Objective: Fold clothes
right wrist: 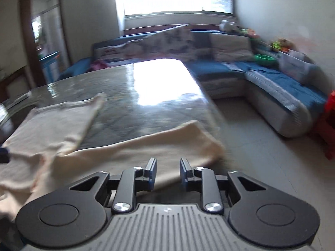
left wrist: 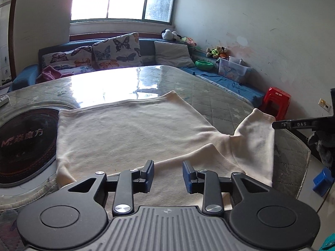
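A cream long-sleeved top [left wrist: 125, 133] lies spread flat on the glass-topped table [left wrist: 117, 81]. Its hem is at the far side and one sleeve [left wrist: 257, 138] is bent up at the right table edge. My left gripper [left wrist: 168, 174] is open and empty, low over the near edge of the top. In the right wrist view the same top [right wrist: 48, 129] lies at the left and its sleeve [right wrist: 159, 146] stretches toward the table's right edge. My right gripper [right wrist: 168, 172] is open and empty just above the sleeve. This view is blurred.
A round black induction plate [left wrist: 25, 144] is set in the table at the left, partly under the top. A blue sofa [right wrist: 272, 87] with cushions wraps the far and right sides. A red stool [left wrist: 276, 102] stands by the right wall. Bare floor [right wrist: 261, 156] lies right of the table.
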Available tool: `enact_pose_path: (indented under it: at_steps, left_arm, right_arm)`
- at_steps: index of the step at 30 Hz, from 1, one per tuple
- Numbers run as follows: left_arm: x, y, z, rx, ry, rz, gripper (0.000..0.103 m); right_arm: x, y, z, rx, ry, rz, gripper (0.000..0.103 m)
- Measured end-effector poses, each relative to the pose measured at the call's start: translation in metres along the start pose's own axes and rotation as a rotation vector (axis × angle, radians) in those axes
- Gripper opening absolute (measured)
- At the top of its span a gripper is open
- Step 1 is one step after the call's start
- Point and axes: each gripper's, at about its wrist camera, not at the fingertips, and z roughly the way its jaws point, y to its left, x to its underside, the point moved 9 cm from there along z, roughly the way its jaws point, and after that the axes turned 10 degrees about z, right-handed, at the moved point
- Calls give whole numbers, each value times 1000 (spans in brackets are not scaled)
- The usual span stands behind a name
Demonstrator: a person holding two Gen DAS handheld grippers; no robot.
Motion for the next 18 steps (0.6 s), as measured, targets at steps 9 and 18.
enact_pose_path:
  at_steps: [9, 18]
  left_arm:
    - [0, -6, 4, -11, 18, 15, 39]
    - [2, -6, 6, -17, 28, 20, 42]
  right_arm:
    - [-6, -42, 21, 34, -45, 152, 33]
    - [-16, -36, 8, 11, -106, 154, 5]
